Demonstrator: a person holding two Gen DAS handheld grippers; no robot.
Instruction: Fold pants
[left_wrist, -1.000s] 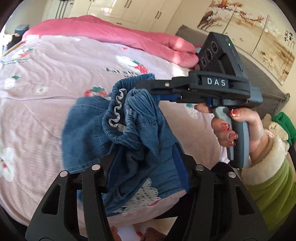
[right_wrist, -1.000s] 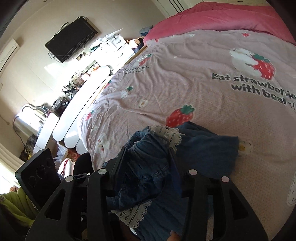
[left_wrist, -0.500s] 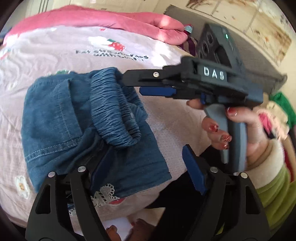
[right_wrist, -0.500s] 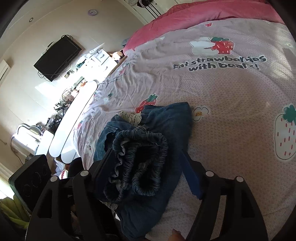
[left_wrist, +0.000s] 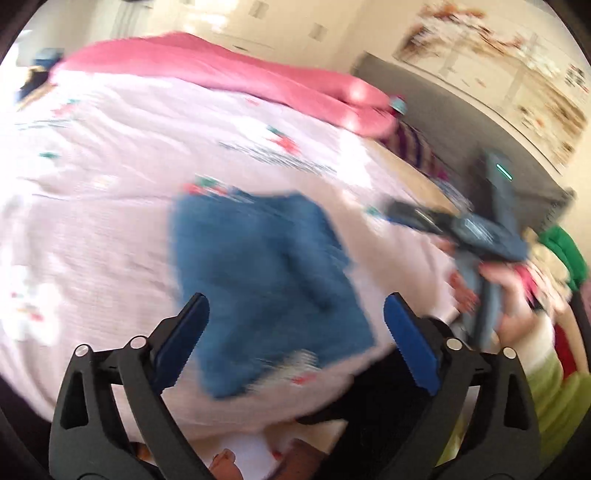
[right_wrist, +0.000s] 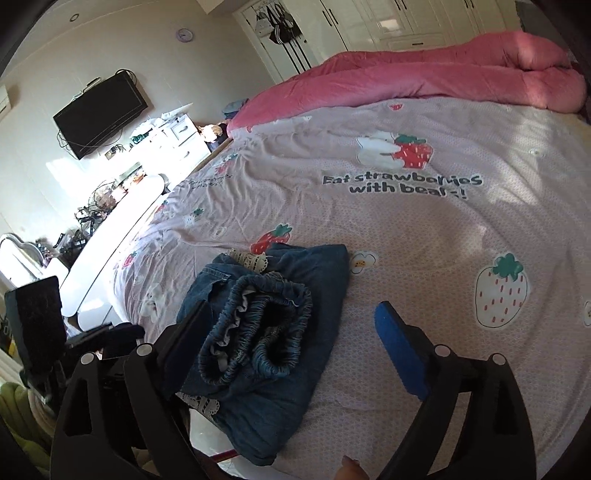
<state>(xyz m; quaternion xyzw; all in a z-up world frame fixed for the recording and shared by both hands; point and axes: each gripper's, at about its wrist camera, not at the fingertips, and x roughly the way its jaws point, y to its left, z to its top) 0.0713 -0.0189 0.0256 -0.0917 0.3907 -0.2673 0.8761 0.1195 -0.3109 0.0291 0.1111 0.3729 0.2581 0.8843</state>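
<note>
Lying folded on one bed (right_wrist: 424, 229), one pair of pants (right_wrist: 280, 325).

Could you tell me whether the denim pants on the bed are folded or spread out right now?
Folded: the denim pants lie as a compact bundle on the bedspread, elastic waistband doubled on top, lace trim peeking from underneath.

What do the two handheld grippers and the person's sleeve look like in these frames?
Both are black plastic two-finger grippers with blue ribbed pads and silver screws: the left gripper and the right gripper. In the left view, the right gripper's grey handle body carries a green indicator light and blurred white lettering. The lime-green sleeve has a cream fleecy cuff.
</note>
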